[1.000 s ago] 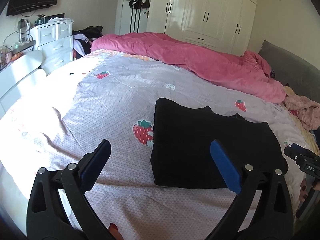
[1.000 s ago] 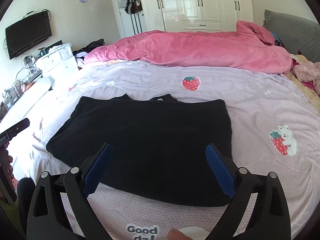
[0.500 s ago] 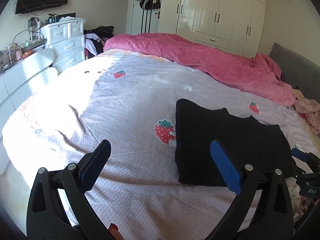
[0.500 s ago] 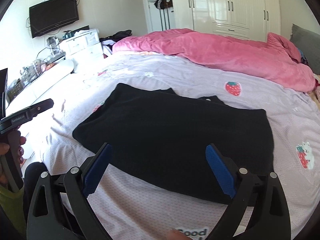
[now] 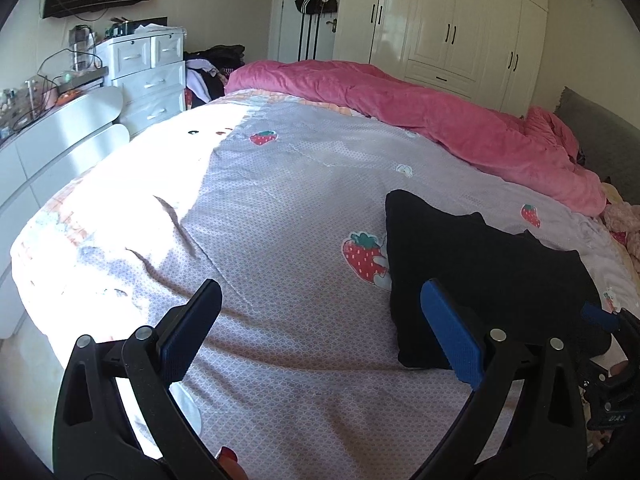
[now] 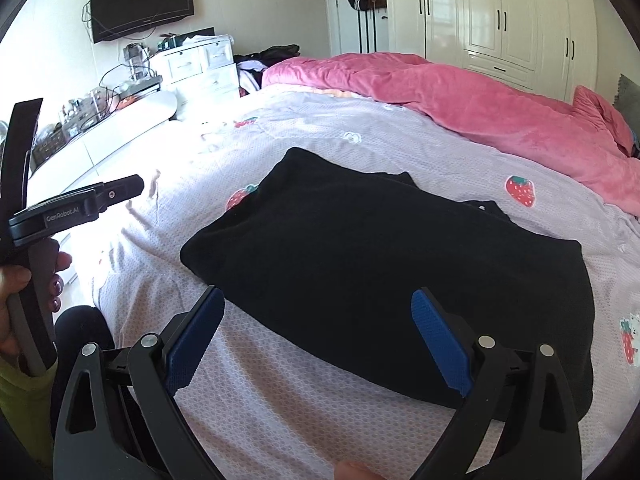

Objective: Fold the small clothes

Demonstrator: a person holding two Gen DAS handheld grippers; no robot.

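Observation:
A black garment (image 6: 400,276) lies flat on the lilac strawberry-print bedsheet (image 6: 360,128), folded into a rough rectangle. In the left wrist view the garment (image 5: 480,272) is at the right. My left gripper (image 5: 320,308) is open and empty, above the sheet to the left of the garment. My right gripper (image 6: 316,312) is open and empty, hovering over the garment's near edge. The left gripper's body (image 6: 80,204) shows at the left of the right wrist view, held in a hand.
A pink duvet (image 5: 420,120) is bunched along the far side of the bed. White drawers (image 5: 148,76) and a white bench (image 5: 60,140) stand to the left. A white wardrobe (image 5: 460,28) lines the back wall. Pink clothes (image 5: 624,224) lie at the right edge.
Both grippers have swung left and drawn back from the garment. It now sits further right in both views. Both stay open.

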